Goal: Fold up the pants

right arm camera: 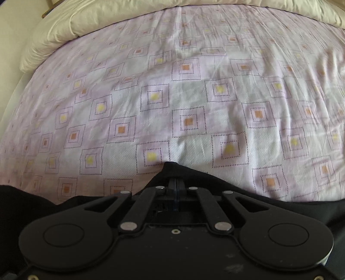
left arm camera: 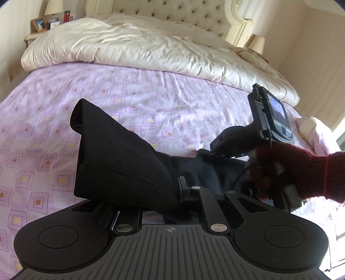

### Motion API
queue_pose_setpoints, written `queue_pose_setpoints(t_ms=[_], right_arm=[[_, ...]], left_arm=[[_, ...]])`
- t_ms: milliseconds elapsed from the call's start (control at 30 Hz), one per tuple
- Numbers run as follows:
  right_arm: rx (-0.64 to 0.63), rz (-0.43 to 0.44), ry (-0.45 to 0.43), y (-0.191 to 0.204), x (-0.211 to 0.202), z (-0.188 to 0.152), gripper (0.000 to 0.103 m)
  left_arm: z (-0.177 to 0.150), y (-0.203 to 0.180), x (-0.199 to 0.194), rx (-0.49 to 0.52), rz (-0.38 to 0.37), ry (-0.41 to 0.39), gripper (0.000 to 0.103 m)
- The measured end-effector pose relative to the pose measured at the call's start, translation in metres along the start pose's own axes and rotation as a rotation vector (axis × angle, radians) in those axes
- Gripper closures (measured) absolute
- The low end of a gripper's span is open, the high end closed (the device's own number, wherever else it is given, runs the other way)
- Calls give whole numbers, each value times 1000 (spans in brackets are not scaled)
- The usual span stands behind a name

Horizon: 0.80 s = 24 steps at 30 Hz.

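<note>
Black pants (left arm camera: 112, 155) hang lifted over the lilac patterned bed sheet (left arm camera: 151, 97), one hemmed end sticking up to the left. My left gripper (left arm camera: 177, 193) is shut on this cloth, which drapes over its left finger and hides it. The pants stretch rightward to my right gripper (left arm camera: 215, 151), held by a hand in a dark red glove (left arm camera: 301, 172). In the right wrist view my right gripper (right arm camera: 176, 186) is shut on a fold of the pants (right arm camera: 194, 176), which peaks just past the fingertips and spreads along the sheet (right arm camera: 172, 97) to both sides.
A rumpled cream duvet (left arm camera: 140, 43) lies across the far half of the bed below a tufted headboard (left arm camera: 172, 10). A nightstand with a lamp, a picture frame (left arm camera: 38, 24) and bottles stands at far left. Another lamp (left arm camera: 256, 44) stands at far right.
</note>
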State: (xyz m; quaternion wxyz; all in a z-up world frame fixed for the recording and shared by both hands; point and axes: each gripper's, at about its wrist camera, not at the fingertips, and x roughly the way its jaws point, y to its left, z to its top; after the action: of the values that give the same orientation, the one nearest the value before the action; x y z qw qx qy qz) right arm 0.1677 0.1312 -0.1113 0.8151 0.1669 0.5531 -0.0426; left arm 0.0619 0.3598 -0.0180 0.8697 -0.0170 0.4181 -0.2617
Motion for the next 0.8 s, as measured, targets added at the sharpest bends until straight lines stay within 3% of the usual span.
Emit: queue_pose_setpoints(t_ms=[133, 267, 467, 567, 800], right_arm=[[27, 63, -51, -9, -30, -12, 100], [57, 132, -56, -20, -61, -47, 99], [65, 134, 71, -36, -56, -117, 99], [53, 151, 111, -45, -53, -135, 100], [136, 238, -12, -108, -110, -129, 96]], left_arm=[[8, -12, -8, 30, -18, -28, 90], [18, -33, -15, 73, -40, -60, 90], [29, -76, -11, 120, -84, -73, 90], [26, -107, -3, 156, -101, -66, 90], [19, -186, 29, 205, -114, -32, 90]])
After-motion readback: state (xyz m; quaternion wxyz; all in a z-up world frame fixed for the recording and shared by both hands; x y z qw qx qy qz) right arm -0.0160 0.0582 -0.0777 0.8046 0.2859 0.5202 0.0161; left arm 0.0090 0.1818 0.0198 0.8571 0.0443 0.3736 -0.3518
